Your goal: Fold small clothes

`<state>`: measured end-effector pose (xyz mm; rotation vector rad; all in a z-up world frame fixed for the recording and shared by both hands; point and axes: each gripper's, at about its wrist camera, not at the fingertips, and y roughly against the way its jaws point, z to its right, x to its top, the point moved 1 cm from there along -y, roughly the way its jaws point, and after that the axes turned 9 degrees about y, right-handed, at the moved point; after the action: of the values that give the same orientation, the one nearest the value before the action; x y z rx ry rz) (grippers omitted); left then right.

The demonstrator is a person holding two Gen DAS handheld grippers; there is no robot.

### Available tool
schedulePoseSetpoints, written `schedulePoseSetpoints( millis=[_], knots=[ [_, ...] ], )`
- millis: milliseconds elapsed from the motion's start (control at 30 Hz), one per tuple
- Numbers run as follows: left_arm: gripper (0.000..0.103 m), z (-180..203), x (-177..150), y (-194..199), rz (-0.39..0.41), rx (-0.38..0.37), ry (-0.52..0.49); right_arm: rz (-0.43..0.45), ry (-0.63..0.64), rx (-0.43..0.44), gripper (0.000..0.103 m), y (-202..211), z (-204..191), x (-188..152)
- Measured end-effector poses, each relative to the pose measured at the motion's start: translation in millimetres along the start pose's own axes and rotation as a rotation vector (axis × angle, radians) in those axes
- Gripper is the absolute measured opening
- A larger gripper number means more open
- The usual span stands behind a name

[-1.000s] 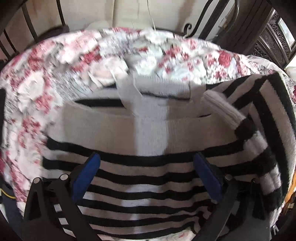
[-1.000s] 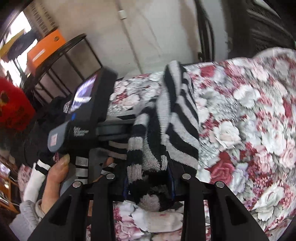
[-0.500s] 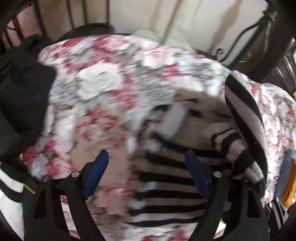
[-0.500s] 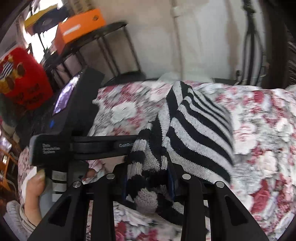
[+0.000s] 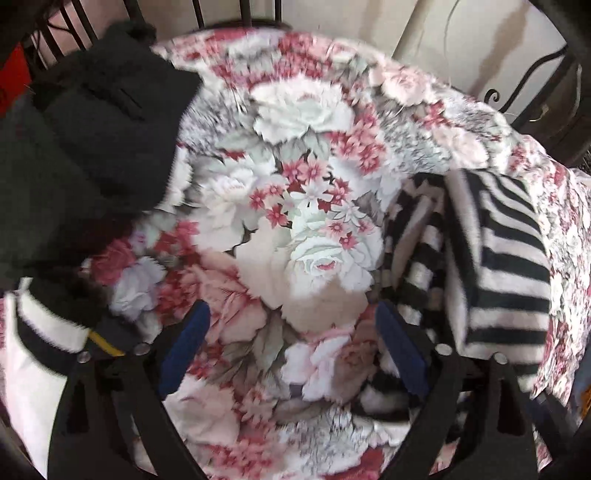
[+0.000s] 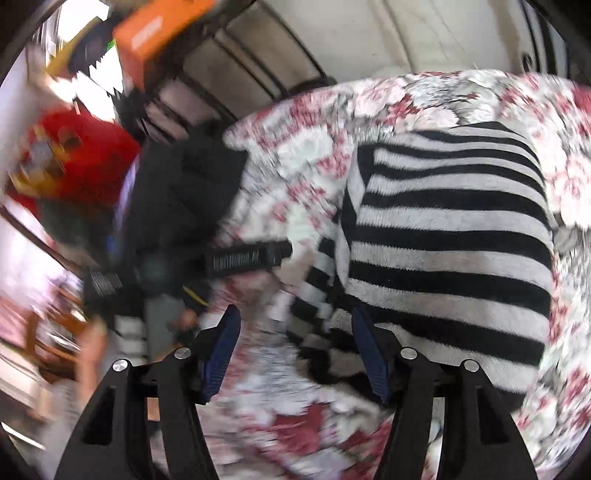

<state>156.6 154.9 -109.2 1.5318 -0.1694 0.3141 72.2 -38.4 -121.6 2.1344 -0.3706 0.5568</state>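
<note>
The left hand-held gripper (image 5: 291,341) is pointed steeply down at the floral cloth (image 5: 295,184), its blue pads (image 5: 186,343) set wide apart with only the flowered fabric seen between them. Its jaws have just been opening a little further, and nothing is clamped. The striped sweater (image 5: 506,273), black and white, is seen to the right of this gripper, lying bunched on the floral cloth; a fold of it reaches just beside the right-hand pad, though whether it is touched cannot be told through the blur. A black garment (image 5: 92,147) is heaped at the upper left of the same view.

In the right wrist view the right hand-held gripper (image 6: 295,354) is held with its jaws apart; they have just been opening, and the striped sweater (image 6: 450,243) is no longer pinched. The sweater lies folded ahead and to the right of the pads, with a crumpled edge by the right-hand pad (image 6: 369,354); floral cloth (image 6: 295,173) shows between the pads. An orange box (image 6: 159,33) and a red object (image 6: 74,155) are seen blurred at the far left.
</note>
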Motion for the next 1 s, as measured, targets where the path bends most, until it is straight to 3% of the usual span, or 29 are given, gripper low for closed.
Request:
schedulePoseSetpoints(
  millis=[100, 200, 333, 467, 533, 600, 667, 700, 800, 900, 1000],
  knots=[
    [0.092, 6, -20, 21, -0.008, -0.023, -0.036, 0.058, -0.058, -0.022, 0.064, 32, 13, 1],
    [0.093, 16, -56, 31, -0.086, -0.119, -0.059, 0.078, -0.113, -0.09, 0.064, 54, 35, -7],
    [0.093, 33, -85, 24, -0.16, -0.206, -0.052, 0.074, -0.21, -0.116, 0.064, 72, 66, -24],
    [0.093, 56, -89, 8, -0.228, -0.324, -0.016, 0.097, -0.299, -0.094, 0.064, 89, 90, -35],
    [0.093, 67, -88, 7, -0.215, -0.333, -0.02, 0.112, -0.322, -0.098, 0.066, 96, 98, -37],
    [0.093, 78, -85, 3, -0.183, -0.282, -0.032, 0.126, -0.338, -0.088, 0.067, 100, 104, -38],
    [0.077, 81, -80, -4, -0.166, -0.238, -0.03, 0.13, -0.348, -0.083, 0.067, 99, 109, -37],
    [0.059, 82, -78, -10, -0.168, -0.224, -0.03, 0.127, -0.351, -0.08, 0.067, 96, 111, -36],
    [0.045, 81, -68, -15, -0.154, -0.235, -0.018, 0.123, -0.352, -0.071, 0.067, 88, 110, -32],
    [0.038, 81, -64, 5, -0.077, -0.218, -0.055, 0.12, -0.33, -0.069, 0.067, 82, 103, -29],
    [0.037, 71, -55, 28, -0.004, -0.248, -0.049, 0.142, -0.29, -0.07, 0.067, 82, 90, -23]
  ],
)
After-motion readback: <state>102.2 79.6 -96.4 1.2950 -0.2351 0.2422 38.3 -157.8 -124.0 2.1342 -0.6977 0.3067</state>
